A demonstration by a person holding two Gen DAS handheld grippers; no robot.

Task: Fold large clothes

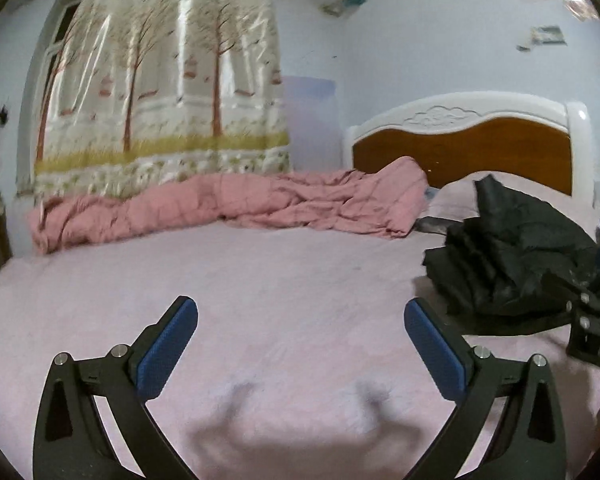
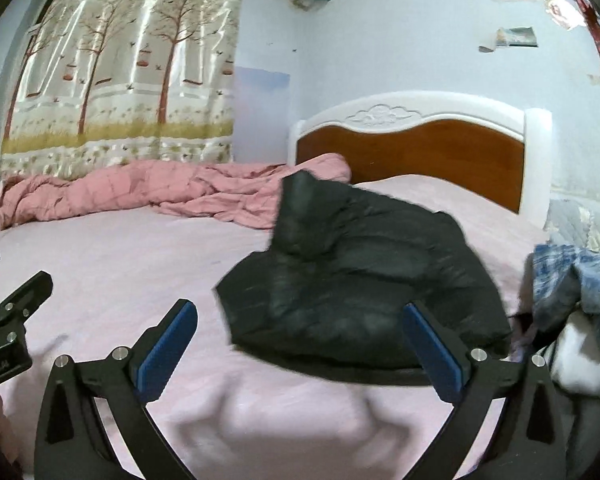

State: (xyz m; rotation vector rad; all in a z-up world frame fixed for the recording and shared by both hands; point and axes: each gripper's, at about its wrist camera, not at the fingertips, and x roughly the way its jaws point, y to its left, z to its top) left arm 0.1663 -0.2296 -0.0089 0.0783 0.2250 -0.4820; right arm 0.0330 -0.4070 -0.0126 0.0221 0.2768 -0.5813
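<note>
Stretching across both views, the bed carries a black padded jacket lying in a compact bundle near the headboard, beside a rumpled pink quilt. It looks already folded, though blur makes the layers hard to read; more clothes wait at the right edge. Both the left tongs and right tongs hover spread wide and empty, pointing slightly downward over the sheet.
</note>
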